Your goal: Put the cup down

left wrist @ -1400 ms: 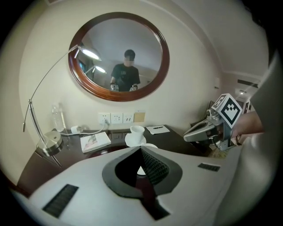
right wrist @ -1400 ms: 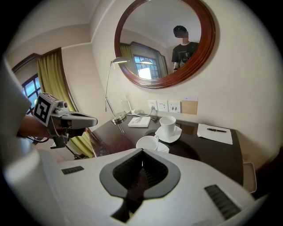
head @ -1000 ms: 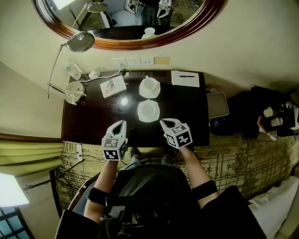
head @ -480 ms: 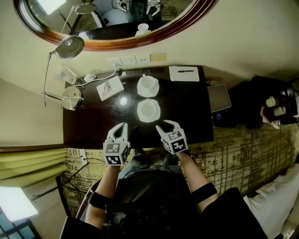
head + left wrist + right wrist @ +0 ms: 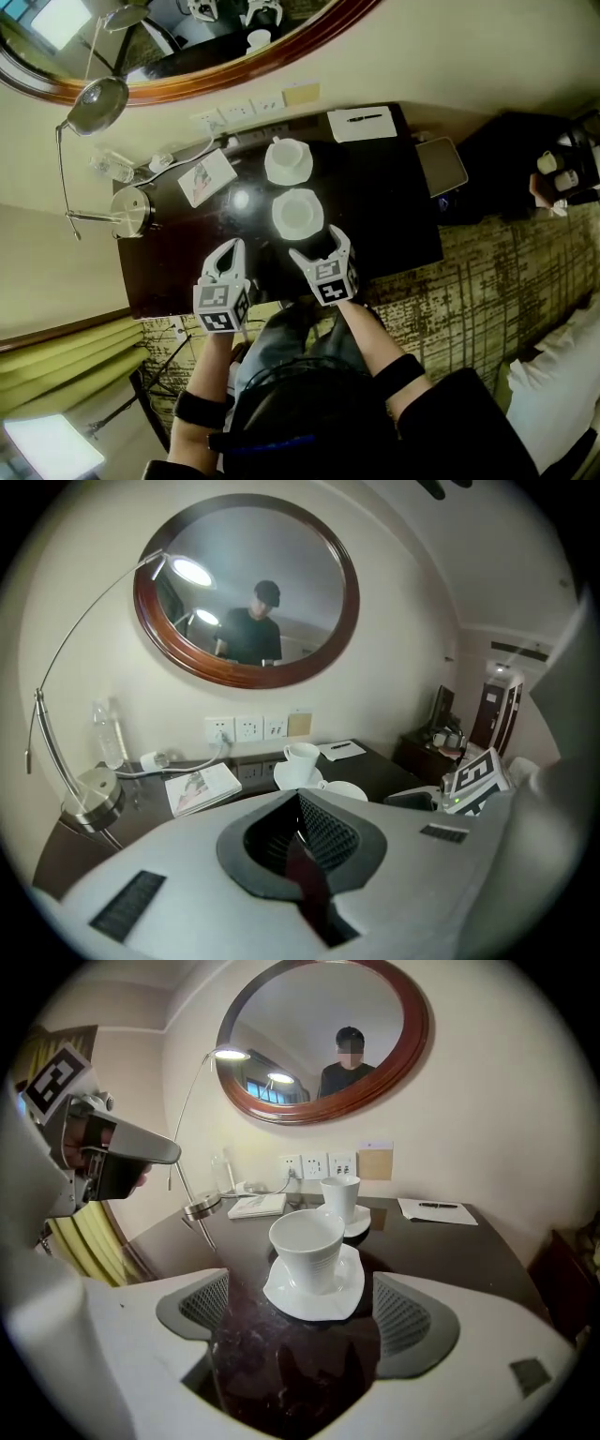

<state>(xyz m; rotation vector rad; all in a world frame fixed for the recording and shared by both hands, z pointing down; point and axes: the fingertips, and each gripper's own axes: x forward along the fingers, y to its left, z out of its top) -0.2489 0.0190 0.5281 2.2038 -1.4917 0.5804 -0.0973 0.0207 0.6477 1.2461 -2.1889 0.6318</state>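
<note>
Two tools low over the desk (image 5: 375,197) edge: left gripper (image 5: 230,247) pressed together, empty; right gripper (image 5: 322,246) shut a second ago, now opening wide, nothing between its jaws. Cup (image 5: 307,1246) upright on its saucer (image 5: 291,1302) just ahead, untouched. Probably already down, or a fresh grasp coming

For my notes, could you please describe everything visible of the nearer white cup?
The nearer cup is white, glossy like ceramic, tapering downward, faintly ribbed near its base. It stands upright and appears empty on a white wavy-edged saucer on the dark desk, in front of a second cup. Only the saucer touches it.
</note>
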